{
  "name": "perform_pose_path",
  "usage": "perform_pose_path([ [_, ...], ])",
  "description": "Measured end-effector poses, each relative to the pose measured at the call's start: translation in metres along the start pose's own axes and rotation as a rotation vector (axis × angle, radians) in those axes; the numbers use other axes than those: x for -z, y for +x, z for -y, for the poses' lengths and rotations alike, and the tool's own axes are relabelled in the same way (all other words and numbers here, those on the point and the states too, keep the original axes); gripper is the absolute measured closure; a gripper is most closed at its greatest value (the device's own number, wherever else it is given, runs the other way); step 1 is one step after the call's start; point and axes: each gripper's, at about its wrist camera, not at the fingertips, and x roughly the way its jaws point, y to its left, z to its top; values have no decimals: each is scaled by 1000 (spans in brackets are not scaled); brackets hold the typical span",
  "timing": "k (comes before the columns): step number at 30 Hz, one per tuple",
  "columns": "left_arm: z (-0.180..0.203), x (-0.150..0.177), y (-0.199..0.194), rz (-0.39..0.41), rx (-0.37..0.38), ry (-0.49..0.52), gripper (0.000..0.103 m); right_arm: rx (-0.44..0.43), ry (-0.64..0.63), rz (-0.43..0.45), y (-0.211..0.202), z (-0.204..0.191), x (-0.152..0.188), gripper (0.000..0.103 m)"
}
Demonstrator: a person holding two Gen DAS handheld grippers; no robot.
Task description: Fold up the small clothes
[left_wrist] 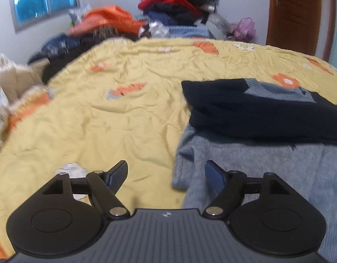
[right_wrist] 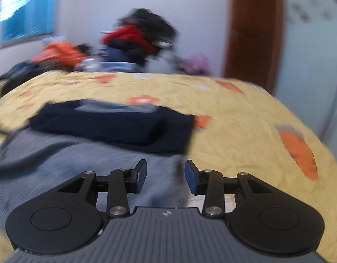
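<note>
Left wrist view: the left gripper (left_wrist: 166,175) has its jaws wide apart and empty; the grey-and-navy sweater (left_wrist: 256,135) lies on the yellow bedspread (left_wrist: 124,114) from 1 to 4 o'clock, its grey edge just inside the right finger. Right wrist view: the right gripper (right_wrist: 165,175) has jaws apart, nothing clamped, with the sweater (right_wrist: 91,149) spreading from 9 to 12 o'clock.
</note>
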Motion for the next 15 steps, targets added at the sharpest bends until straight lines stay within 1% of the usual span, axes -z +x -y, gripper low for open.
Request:
perform_pose_path([
  [2,7,9,-15,11,10,64,25,-148,-97,-30,-8,-23,10,59],
  [3,11,14,-22,21,8,92,25,-201,-142,-41,-11,-34,16,60],
  [5,20,23,-34,36,12,141,25,-276,-233,-53,-16,-53,25,60],
  [7,28,30,-41,36,22,162,25,-320,-281,-67,-16,-66,31,60],
  [9,32,33,-44,27,40,159,25,-344,-304,-81,-13,-75,33,60],
  [11,33,35,-45,16,52,142,25,-363,-352,-98,-11,-87,34,60],
  [12,34,35,-46,12,52,133,25,-355,-387,-95,-11,-95,35,60],
  [15,33,37,-49,6,73,117,25,-260,-504,-91,-9,-116,43,60],
])
